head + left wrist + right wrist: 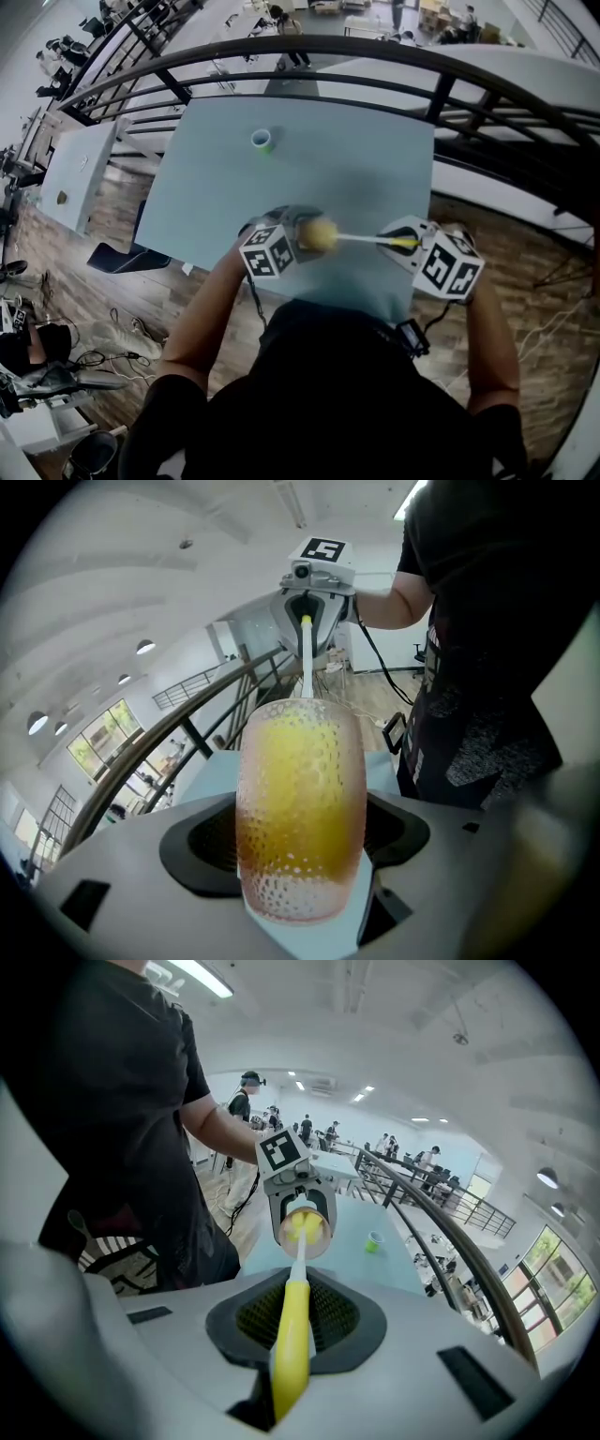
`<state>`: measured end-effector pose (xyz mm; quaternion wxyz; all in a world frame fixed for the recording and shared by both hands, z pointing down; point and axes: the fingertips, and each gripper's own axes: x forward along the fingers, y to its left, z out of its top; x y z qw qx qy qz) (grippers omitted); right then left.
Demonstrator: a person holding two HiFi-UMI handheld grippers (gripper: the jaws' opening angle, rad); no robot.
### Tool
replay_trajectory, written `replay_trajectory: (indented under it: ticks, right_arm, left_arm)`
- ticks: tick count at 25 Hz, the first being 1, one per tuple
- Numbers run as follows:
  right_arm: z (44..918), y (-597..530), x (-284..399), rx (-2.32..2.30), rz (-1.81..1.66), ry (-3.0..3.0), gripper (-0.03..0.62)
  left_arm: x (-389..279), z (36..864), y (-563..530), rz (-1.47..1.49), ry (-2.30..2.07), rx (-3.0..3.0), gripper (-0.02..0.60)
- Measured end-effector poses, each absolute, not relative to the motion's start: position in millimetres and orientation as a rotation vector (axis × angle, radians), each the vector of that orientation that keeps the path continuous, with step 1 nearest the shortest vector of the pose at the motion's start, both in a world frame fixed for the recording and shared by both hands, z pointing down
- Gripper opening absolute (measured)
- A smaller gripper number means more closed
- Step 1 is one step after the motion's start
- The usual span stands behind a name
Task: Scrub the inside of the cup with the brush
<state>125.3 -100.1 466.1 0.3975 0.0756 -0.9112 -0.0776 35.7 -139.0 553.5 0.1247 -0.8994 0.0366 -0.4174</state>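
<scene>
Pinkish dimpled glass cup (pixel 300 874) sits clamped on its side betw. your L gripper's (pixel 292 231) jaws, held over the near part of the pale blue table (pixel 356 159), mouth facing your R gripper (pixel 410 246). R jaws are closed on the yellow handle of the brush (pixel 292 1335), & its white shaft runs straight across into the cup w/ the yellow sponge head inside, filling most of it. Small green cup (pixel 263 141) stands upright on the table's far side, well apart from both grippers.
</scene>
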Motion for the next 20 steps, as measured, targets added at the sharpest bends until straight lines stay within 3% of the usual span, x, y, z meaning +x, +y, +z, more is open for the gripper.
replay_trajectory:
  ticks: [13,20]
  right_arm:
    - [445,-90,168,0.262,-0.113,-2.346,0.040]
    - [456,-91,157,0.260,-0.098,-2.334,0.040]
  left_arm:
    - [17,557,-145,-1.284,0.133,-2.595,0.362]
    - [44,546,-135,-1.223,0.075,-2.611,0.362]
